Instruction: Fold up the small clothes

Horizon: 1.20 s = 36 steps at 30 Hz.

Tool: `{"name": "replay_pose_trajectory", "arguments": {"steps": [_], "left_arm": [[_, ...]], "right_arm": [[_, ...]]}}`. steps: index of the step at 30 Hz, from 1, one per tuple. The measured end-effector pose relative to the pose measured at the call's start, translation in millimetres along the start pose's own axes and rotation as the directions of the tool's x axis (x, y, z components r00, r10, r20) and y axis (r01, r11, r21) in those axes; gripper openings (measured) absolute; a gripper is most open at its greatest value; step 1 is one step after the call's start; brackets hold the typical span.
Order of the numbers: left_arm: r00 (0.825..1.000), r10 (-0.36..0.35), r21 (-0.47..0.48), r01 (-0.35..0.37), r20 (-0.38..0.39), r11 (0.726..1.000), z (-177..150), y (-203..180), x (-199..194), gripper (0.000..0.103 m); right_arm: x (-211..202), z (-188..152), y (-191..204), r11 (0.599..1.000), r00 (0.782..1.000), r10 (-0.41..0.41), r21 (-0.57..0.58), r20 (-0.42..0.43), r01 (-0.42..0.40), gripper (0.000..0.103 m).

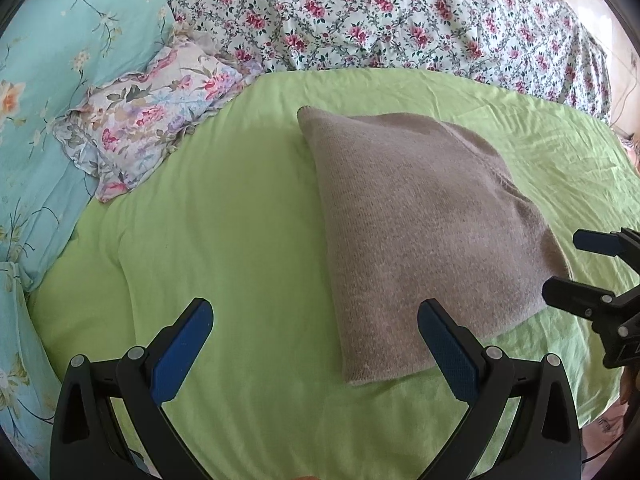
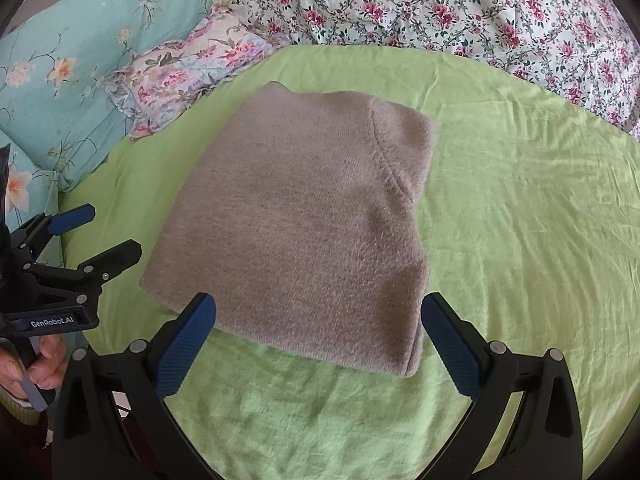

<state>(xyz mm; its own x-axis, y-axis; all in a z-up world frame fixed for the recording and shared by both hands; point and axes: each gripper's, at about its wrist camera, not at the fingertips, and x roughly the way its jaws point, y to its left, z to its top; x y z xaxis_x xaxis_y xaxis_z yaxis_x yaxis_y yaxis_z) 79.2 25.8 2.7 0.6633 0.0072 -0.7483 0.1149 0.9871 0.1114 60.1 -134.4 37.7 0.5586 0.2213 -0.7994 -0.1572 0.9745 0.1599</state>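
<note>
Currently: folded grey sweater (image 2: 296,224) flat on green sheet (image 2: 520,208), near its middle, with floral quilt (image 2: 460,4) beyond and frilled pillow (image 2: 188,68) plus turquoise cushion (image 2: 60,68) to the far left. Left gripper (image 1: 316,336) spread wide, empty, hovering over bare sheet just beside the sweater's near left edge. Right gripper (image 2: 320,332) likewise spread wide, empty, poised above the sweater's near edge. Hand (image 2: 44,364) on the left gripper's handle, at lower left.
</note>
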Motion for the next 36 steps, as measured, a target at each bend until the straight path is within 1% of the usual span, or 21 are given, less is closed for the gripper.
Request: {"name": "replay_pose_trajectory", "arguments": {"steps": [14,28,36], "left_arm": [[1.000,-0.004,-0.017,0.004,-0.005,1.000,8.4,-2.1,1.2,0.102],[1.000,-0.015,-0.016,0.014,-0.012,1.000,16.8,-8.0,0.1,0.102],[0.999,-0.025,-0.018,0.024,-0.026,1.000,18.2,-10.6,0.9,0.102]], "right_arm": [[4.0,6.7,-0.3,1.000,1.000,0.001,-0.014,-0.014,-0.001,0.102],[-1.3,25.9,-5.6,1.000,1.000,0.003,-0.011,-0.010,-0.003,0.102],[-1.1,26.4,-4.2,1.000,1.000,0.004,-0.014,-0.025,-0.004,0.102]]}}
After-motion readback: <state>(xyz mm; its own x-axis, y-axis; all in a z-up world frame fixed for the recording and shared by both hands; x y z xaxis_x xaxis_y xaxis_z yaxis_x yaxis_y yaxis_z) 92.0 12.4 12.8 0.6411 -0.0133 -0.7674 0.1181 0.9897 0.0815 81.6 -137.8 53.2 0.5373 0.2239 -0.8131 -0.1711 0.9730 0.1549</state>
